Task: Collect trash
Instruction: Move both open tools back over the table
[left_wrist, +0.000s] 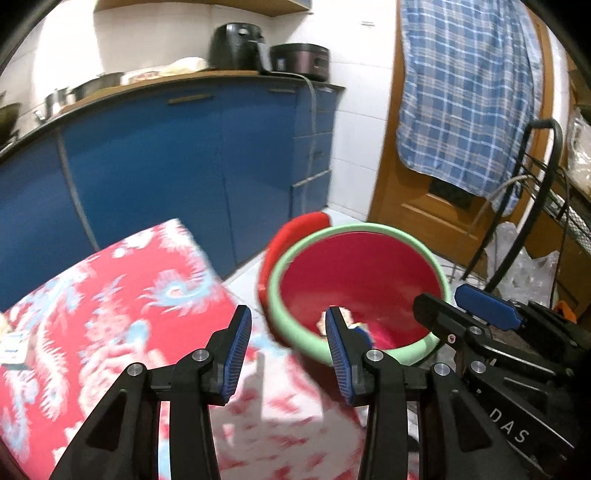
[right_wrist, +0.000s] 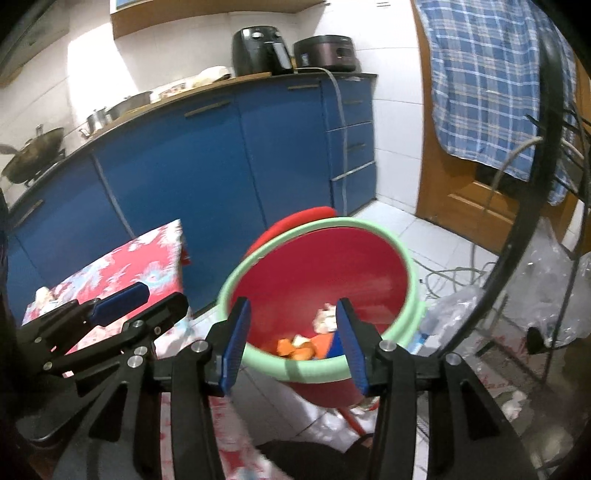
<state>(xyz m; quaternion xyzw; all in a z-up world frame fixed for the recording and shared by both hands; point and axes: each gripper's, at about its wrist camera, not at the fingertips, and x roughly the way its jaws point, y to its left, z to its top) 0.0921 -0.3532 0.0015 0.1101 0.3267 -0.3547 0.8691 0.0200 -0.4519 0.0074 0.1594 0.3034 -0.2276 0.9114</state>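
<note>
A red floral tablecloth ends at its corner left of the red trash bin, white tiled floor open beyond. Orange and white scraps lie in the bin. The left gripper and right gripper hang above, jaws partly open, empty.

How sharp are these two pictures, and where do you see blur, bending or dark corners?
Left wrist view: the red patterned cloth and the bin's green rim are smeared by motion, while the left claw is sharp. Right wrist view: the bin is clearer, with mild blur at its edges. Both views: the fisheye lens bends the blue cabinets into a curve, and the corners are black.
</note>
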